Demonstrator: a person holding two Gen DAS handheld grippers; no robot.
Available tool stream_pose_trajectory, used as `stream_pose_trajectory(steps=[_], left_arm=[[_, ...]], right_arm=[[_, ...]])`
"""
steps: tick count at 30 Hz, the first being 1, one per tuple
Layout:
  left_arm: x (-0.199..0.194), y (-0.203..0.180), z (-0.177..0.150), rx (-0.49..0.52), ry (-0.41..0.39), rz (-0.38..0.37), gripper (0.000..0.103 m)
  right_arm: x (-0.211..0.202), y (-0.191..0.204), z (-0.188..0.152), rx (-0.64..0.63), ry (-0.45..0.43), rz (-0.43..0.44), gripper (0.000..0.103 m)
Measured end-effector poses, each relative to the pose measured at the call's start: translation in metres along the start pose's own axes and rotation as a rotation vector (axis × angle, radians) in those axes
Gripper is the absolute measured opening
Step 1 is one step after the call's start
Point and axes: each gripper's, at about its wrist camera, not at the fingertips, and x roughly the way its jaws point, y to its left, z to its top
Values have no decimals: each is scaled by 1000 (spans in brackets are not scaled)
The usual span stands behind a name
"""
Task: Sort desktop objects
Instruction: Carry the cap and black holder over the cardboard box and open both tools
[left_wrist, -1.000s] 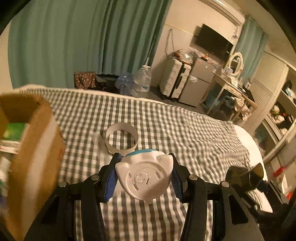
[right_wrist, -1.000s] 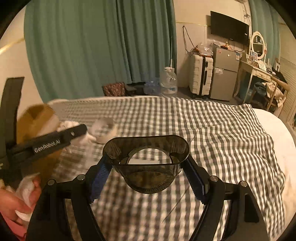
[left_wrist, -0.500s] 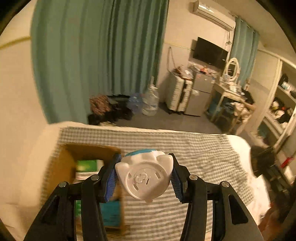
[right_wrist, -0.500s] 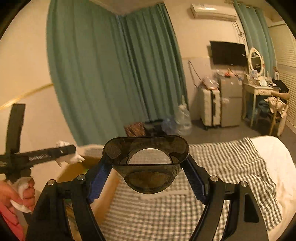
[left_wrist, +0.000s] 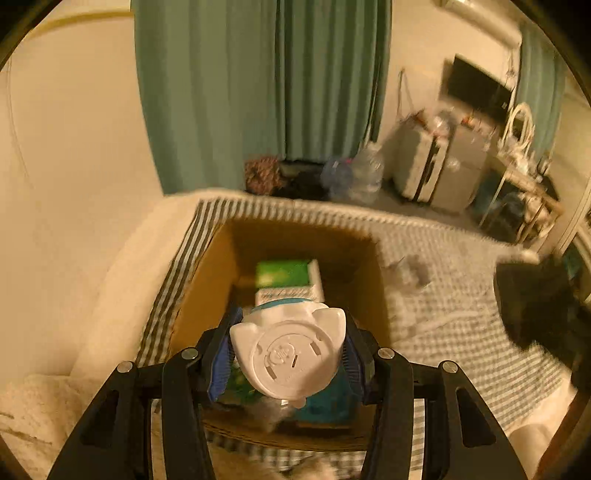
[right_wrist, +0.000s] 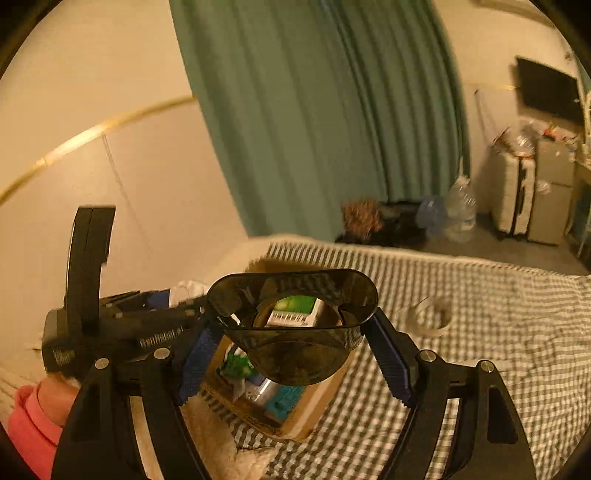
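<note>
Plastic both ways: left gripper (left_wrist: 288, 356) clamps a light, rigid white toy (left_wrist: 287, 360) by its sides at lower centre, over the box (left_wrist: 207, 266); right gripper (right_wrist: 295, 332) pinches a smooth, slippery dark cup (right_wrist: 295, 354) across its rim

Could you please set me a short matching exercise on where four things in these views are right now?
Things:
1. white gadget
2. dark cup
3. green pack
4. clear ring

Places:
A. lying on the checked cloth
B. gripped in the right tongs
C. inside the box
D. gripped in the left tongs

Pairs: 1-D, 2-B, 3-C, 4-A
</note>
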Motion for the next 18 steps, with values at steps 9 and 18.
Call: stream_pose_trajectory(steps=[9, 18], left_arm=[[62, 21, -33, -41, 118, -55, 56], [79, 6, -46, 50, 170, 1, 94]], right_arm=[[123, 3, 7, 46, 117, 25, 79], [112, -3, 26, 79, 48, -29, 89]])
